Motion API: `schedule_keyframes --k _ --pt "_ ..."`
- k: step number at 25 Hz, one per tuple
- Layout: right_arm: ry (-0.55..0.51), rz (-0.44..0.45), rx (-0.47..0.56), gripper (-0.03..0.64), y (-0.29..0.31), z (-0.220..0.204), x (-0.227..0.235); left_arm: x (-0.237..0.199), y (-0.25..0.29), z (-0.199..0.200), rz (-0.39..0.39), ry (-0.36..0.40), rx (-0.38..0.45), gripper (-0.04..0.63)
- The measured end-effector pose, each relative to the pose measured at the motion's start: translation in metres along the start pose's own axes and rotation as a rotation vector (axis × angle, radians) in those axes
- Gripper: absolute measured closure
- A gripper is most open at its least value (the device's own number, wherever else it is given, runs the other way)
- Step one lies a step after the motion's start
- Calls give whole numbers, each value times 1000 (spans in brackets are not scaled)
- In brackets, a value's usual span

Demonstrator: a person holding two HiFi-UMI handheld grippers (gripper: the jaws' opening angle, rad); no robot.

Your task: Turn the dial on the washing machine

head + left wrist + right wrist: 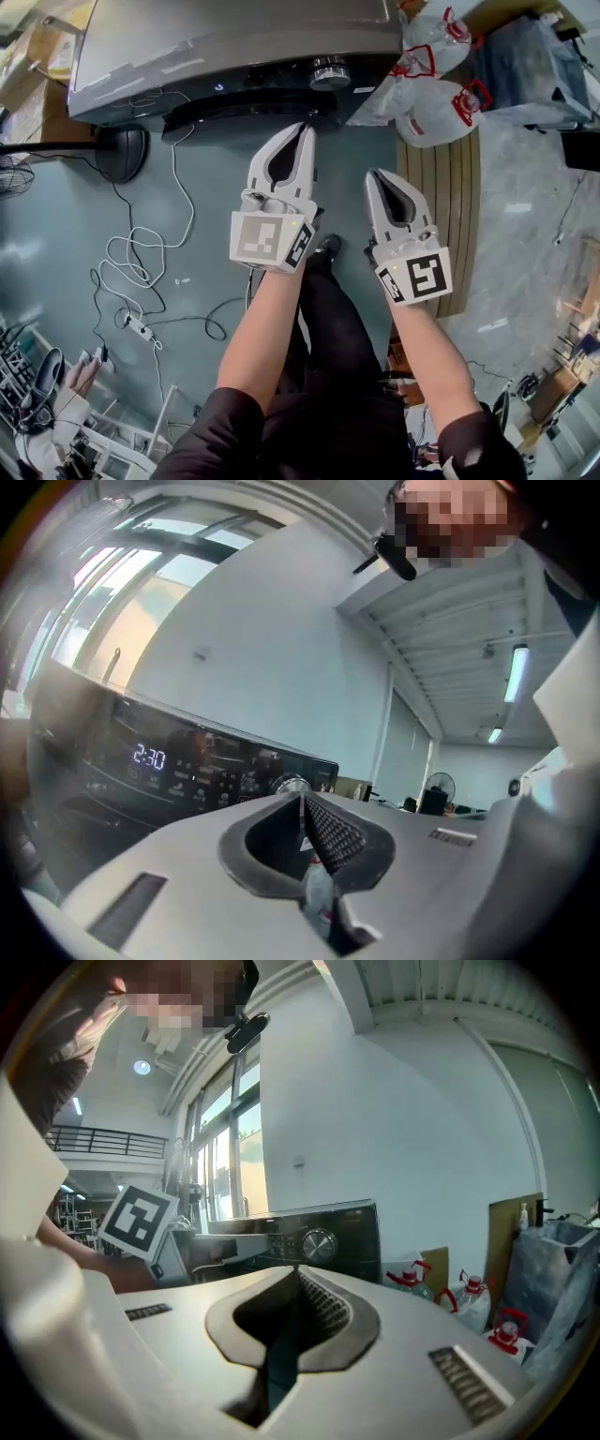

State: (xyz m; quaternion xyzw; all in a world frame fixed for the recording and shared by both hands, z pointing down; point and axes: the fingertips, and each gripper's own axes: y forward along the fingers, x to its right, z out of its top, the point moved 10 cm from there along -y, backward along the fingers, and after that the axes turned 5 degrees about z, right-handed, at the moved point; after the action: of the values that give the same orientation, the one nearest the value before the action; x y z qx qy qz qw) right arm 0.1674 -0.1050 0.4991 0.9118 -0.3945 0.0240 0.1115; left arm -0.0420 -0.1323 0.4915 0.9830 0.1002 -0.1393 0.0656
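Observation:
The washing machine stands at the top of the head view, its round silver dial on the dark front panel. My left gripper is shut and empty, its tips a short way in front of the panel and just left of the dial. In the left gripper view the dial shows right above the closed tips, beside a lit display. My right gripper is shut on nothing, lower and further back. Its own view shows the dial beyond the closed tips.
White water jugs with red caps lie right of the machine, over a wooden board. A fan base and loose white cables sit on the floor at left. A rack with shoes is at the bottom left.

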Motion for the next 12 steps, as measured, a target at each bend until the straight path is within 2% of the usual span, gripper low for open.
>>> schedule_keyframes --k 2,5,7,12 --pt "-16 -17 18 592 4 5 -12 -2 -14 6 -13 70 -10 578" --pt "-17 -26 34 592 9 10 -31 -9 -42 11 -40 196 -69 580" --pt "-14 -27 39 592 11 13 -46 -14 -63 13 -62 253 -95 580" --pt "-28 -54 36 592 4 17 -89 -35 -118 25 -85 254 -103 580"
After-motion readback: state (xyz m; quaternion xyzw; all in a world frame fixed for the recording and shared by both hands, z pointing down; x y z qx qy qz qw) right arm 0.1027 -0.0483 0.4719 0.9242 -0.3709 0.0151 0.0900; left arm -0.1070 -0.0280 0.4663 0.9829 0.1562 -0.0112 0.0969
